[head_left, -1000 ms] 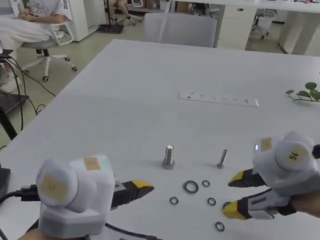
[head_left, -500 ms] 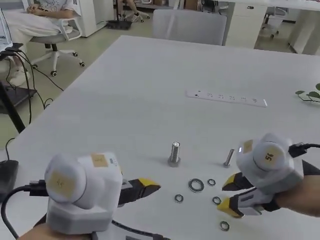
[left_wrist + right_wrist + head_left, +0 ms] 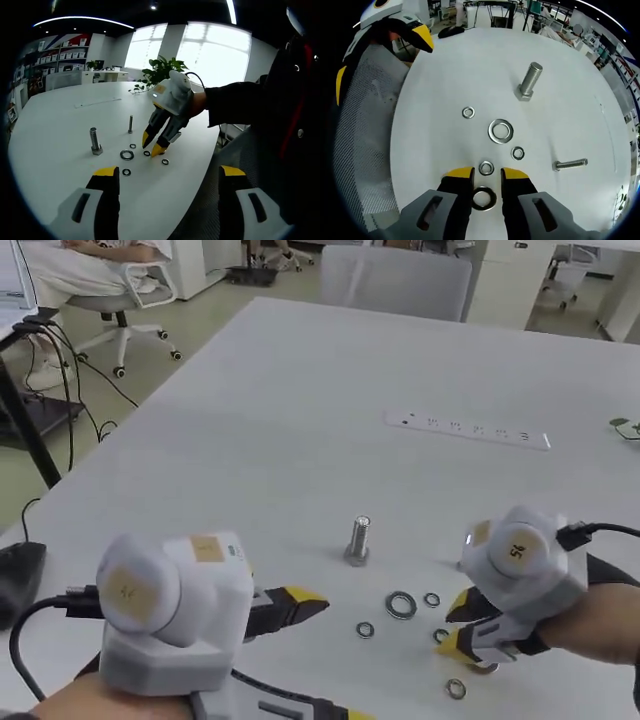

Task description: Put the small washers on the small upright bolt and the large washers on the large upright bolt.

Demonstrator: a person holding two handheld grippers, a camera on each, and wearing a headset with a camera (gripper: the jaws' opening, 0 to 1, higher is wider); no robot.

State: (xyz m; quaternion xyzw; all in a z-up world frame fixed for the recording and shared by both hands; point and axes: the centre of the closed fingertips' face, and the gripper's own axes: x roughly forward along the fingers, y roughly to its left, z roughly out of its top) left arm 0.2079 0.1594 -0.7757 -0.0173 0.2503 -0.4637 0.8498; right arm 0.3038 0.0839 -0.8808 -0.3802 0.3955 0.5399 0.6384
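Observation:
The large bolt [image 3: 358, 540] stands upright on the white table [image 3: 300, 420]; the right gripper view shows it [image 3: 529, 80] with the small bolt [image 3: 570, 163] to its right. A large washer [image 3: 401, 604] and small washers [image 3: 365, 629] [image 3: 431, 599] lie flat in front of the bolts. My right gripper [image 3: 486, 175] is low over the table and open. Its jaws straddle another large washer [image 3: 484, 198], and a small washer [image 3: 486, 167] lies just past the tips. My left gripper [image 3: 169, 172] hovers wide open at the front left, holding nothing.
A white power strip [image 3: 465, 429] lies beyond the bolts. A grey chair [image 3: 395, 280] stands at the table's far edge. A person sits on an office chair [image 3: 100, 305] at the far left, with cables [image 3: 60, 390] on the floor beside the table.
My right gripper has come in over the washers, lowered and narrowed its jaws around a large washer. The left gripper has hardly moved. The head camera has shifted.

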